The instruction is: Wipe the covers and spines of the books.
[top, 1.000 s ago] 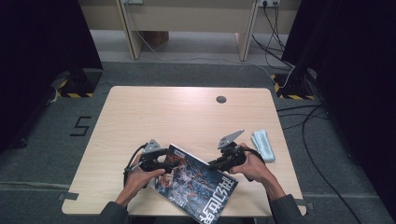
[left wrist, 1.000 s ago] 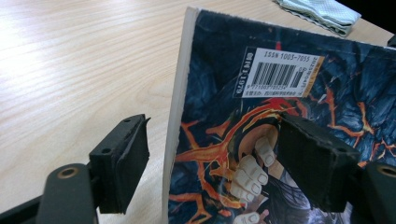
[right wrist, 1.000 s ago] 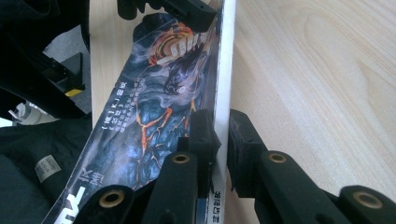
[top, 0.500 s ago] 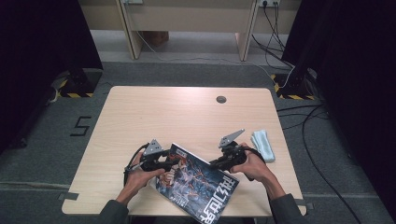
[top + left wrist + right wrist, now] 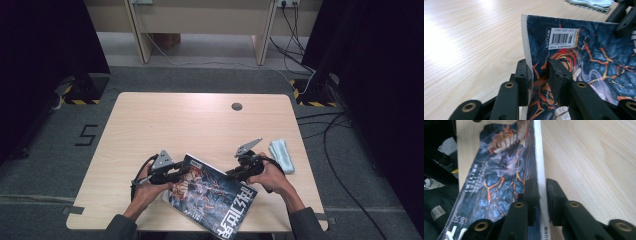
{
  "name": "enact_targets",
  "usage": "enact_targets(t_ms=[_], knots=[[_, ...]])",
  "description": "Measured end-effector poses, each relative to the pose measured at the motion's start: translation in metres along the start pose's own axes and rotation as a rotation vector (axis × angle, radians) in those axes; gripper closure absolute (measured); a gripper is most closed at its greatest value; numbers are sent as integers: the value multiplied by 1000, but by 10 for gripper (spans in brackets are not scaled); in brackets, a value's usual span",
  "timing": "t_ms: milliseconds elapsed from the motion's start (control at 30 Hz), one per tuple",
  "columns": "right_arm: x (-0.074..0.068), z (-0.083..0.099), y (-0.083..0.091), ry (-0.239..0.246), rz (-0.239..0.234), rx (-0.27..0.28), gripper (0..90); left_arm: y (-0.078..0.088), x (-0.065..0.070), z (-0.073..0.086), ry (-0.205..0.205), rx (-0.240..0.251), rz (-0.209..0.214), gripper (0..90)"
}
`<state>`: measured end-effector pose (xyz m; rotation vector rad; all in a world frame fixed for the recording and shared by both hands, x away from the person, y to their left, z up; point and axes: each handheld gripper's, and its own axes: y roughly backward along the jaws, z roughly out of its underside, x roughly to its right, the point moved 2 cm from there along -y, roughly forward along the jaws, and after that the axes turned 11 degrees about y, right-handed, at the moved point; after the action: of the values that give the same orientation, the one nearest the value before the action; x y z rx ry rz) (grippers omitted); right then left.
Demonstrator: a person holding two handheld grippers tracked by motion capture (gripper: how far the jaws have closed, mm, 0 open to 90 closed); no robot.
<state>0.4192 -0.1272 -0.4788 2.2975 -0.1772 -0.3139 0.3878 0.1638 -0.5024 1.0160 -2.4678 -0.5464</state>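
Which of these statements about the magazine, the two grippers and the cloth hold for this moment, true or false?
1. Both grippers grip the magazine. True: the left gripper, whose jaws have just been closing, and the right gripper each clamp an edge.
2. The cloth lies on the magazine. False: it lies on the table beside the right hand.
3. A barcode label shows on the cover. True.
4. The magazine lies open. False: it is closed.
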Motion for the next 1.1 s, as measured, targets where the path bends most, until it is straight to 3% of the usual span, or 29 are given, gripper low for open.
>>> enact_targets(t_ms=[133,200,333,367,500,567,667,833,900,967,1100], knots=[[2,0,-1,-35,27,-5,683,2,1,0,24,16,10,729],[3,-1,1,-30,37,-9,677,3,2,0,23,23,8,734],[7,2,8,-59,77,13,574,4,4,0,27,56,-26,744],[10,3,11,-78,107,20,547,5,4,-1,30,60,-29,748],[16,10,21,-131,148,40,511,7,5,-1,56,83,-75,756],[16,11,26,-145,161,55,483,7,6,-1,54,86,-73,763],[18,13,28,-182,180,43,479,7,6,-1,62,87,-72,764],[18,17,26,-163,222,26,459,13,8,1,25,87,-49,775],[19,19,24,-170,231,21,461,15,9,4,30,87,-50,776],[20,20,23,-186,252,5,459,15,7,5,39,85,-44,778],[24,24,34,-239,291,37,446,13,5,7,43,81,-49,777]])
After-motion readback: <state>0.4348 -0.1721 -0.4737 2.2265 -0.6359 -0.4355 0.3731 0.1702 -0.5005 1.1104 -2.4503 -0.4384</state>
